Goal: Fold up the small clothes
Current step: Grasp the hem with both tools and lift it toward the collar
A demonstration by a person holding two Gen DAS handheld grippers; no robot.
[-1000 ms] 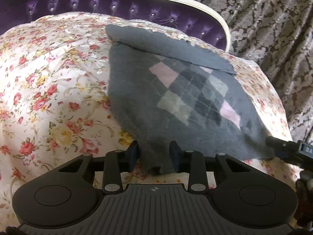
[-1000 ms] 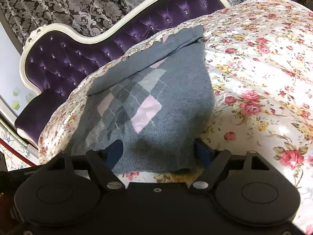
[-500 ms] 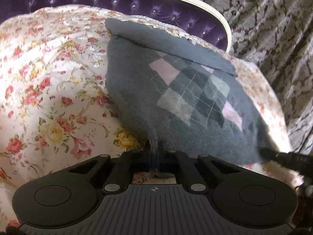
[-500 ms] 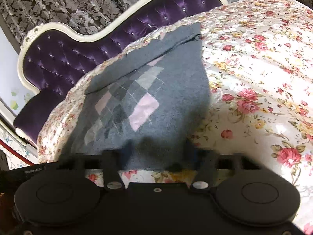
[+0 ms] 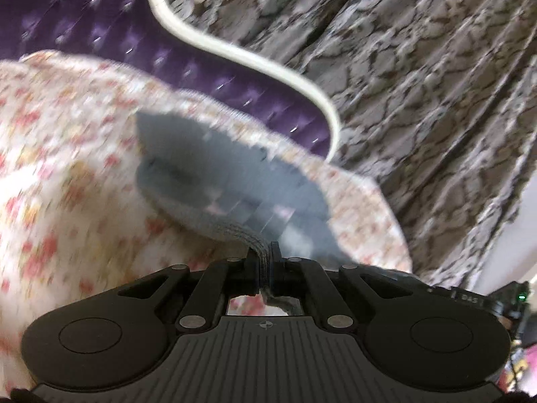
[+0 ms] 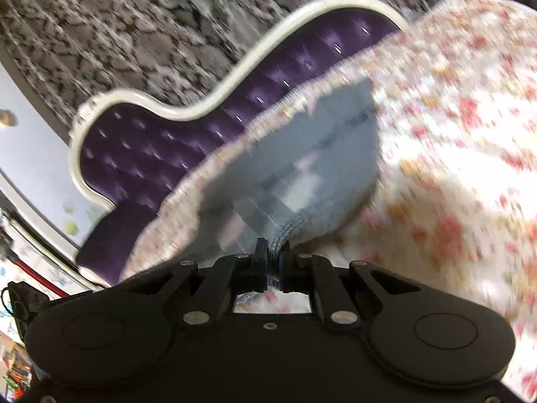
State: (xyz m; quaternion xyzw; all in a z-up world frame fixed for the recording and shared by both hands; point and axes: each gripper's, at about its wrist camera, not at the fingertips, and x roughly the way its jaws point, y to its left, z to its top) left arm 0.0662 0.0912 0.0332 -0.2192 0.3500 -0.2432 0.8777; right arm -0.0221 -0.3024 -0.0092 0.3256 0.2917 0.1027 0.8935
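Observation:
A grey knit garment with a pink and grey argyle pattern (image 5: pixel 221 181) lies on the floral bedspread (image 5: pixel 60 174). My left gripper (image 5: pixel 263 255) is shut on its near hem corner, which is lifted off the bed. My right gripper (image 6: pixel 273 252) is shut on the other near corner of the garment (image 6: pixel 302 168), also lifted. The near half of the garment rises toward the cameras while its far edge stays on the bed. Both views are motion-blurred.
A purple tufted headboard with a cream frame (image 5: pixel 188 30) stands behind the bed, also in the right wrist view (image 6: pixel 161 134). Patterned dark curtains (image 5: pixel 419 67) hang behind it. The floral bedspread (image 6: pixel 463 168) extends to the right.
Both grippers went from open around the garment's near hem to shut on it. They then lifted the hem and moved it up and forward, so the garment's near half rises.

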